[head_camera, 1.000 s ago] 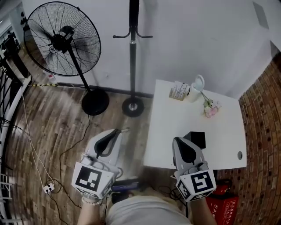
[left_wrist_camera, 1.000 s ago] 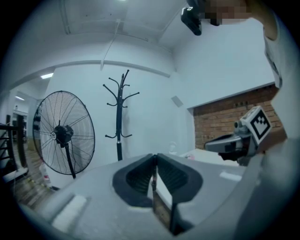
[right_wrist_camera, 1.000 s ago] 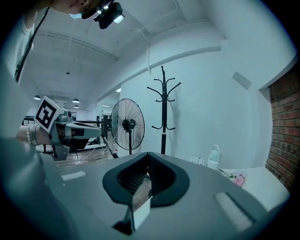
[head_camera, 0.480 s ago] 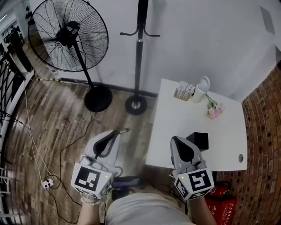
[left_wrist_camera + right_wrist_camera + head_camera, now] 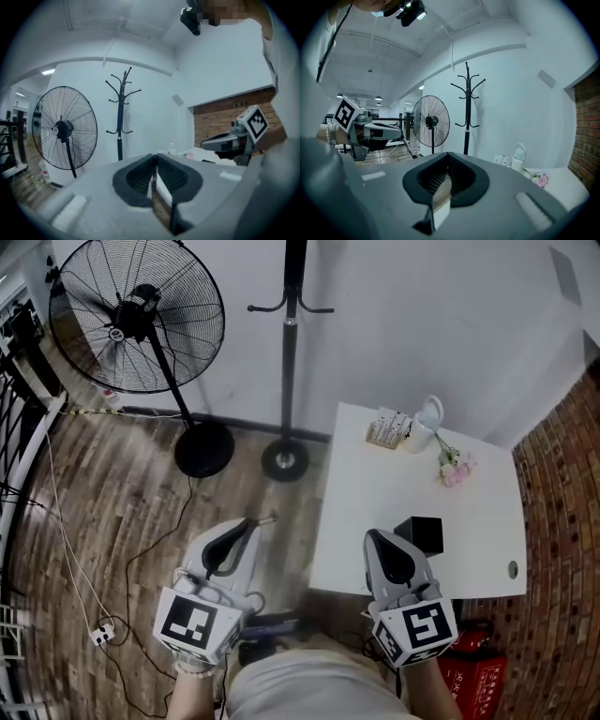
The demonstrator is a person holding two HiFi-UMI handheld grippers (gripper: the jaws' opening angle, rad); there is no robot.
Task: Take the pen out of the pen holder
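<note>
White worktop (image 5: 469,521) is filling the right of the head view. The black pen holder (image 5: 419,533), a small boxy cup, is standing near the worktop's lower edge, just above and right of the right gripper (image 5: 377,538). No pen is showing above the rim from here, so it is probably sitting down inside. The right gripper is pointing up-frame over the worktop's lower left corner, with its jaws pressed together on nothing. The left gripper (image 5: 246,523) is hanging over the wood floor at lower centre-left, well apart from the holder, its jaws also meeting at the tips and empty. The task is not looking started.

The pen is likely light, stiff and smooth, so slippery. Best hold is probably the top of the barrel, pulling straight up. The holder is looking light and may tip.
</note>
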